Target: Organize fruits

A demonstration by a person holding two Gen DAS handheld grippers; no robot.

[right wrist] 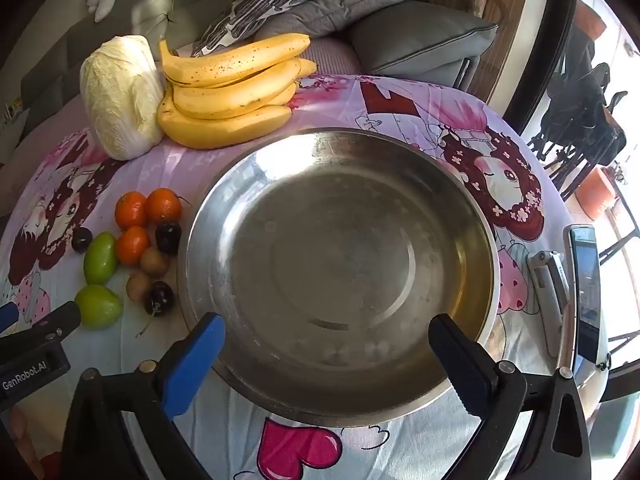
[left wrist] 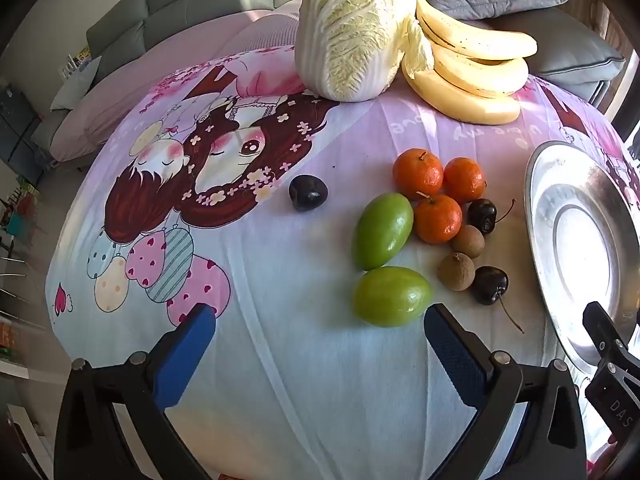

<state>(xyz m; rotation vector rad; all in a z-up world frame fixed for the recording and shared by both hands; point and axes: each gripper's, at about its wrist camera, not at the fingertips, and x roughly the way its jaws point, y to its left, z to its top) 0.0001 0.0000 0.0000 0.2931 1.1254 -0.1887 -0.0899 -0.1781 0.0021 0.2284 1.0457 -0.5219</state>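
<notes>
On the tabletop [left wrist: 280, 360], under a cartoon-print cloth, the small fruit sits clustered just left of the steel basin [right wrist: 340, 152] — three tangerines [left wrist: 418, 173], two green fruits [left wrist: 384, 230], two brown longans [left wrist: 456, 271], dark cherries [left wrist: 490, 290]; one dark fruit [left wrist: 308, 193] lies apart, further left. Bananas [right wrist: 236, 92] and a cabbage [right wrist: 120, 96] lie at the far edge, touching. Left tongs [left wrist: 320, 344] spread wide, holding nothing, above bare cloth near the nearest green fruit. Right tongs [right wrist: 326, 344] equally wide, empty, over the basin's near rim — nothing in the basin.
</notes>
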